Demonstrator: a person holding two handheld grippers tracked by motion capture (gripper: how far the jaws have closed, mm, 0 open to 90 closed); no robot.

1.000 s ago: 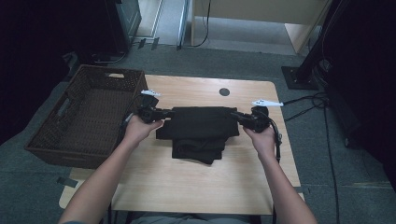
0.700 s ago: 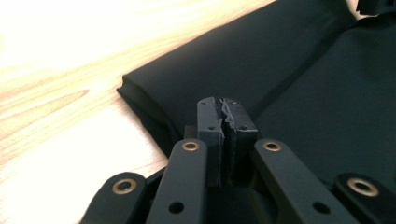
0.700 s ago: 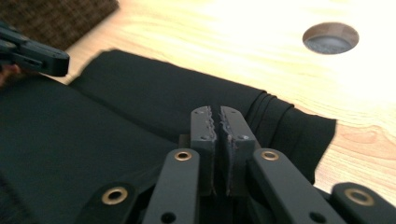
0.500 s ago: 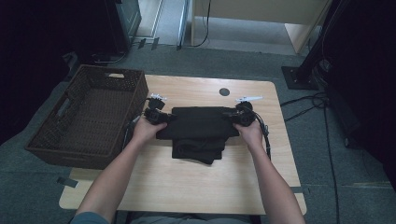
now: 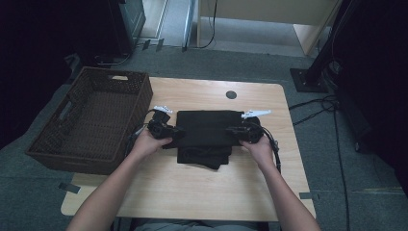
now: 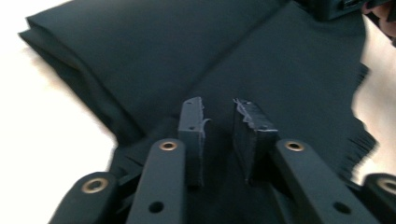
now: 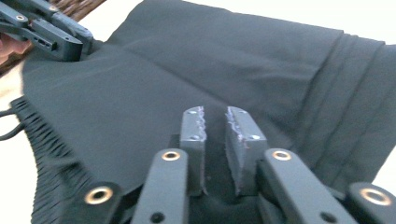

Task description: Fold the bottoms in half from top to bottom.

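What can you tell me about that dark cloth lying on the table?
The black cloth looks like soft woven fabric, folded into a flat, roughly rectangular stack of several layers, with a fringed edge on one side. A smaller folded part sticks out toward the person. It lies in the middle of the wooden table, right of the wicker basket. The left hand-held gripper and the right hand-held gripper are at its two ends, jaws slightly parted over the fabric.

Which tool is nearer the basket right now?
Left. The left tool sits at the cloth's near-basket edge, just beside the basket; the right tool is across the cloth.
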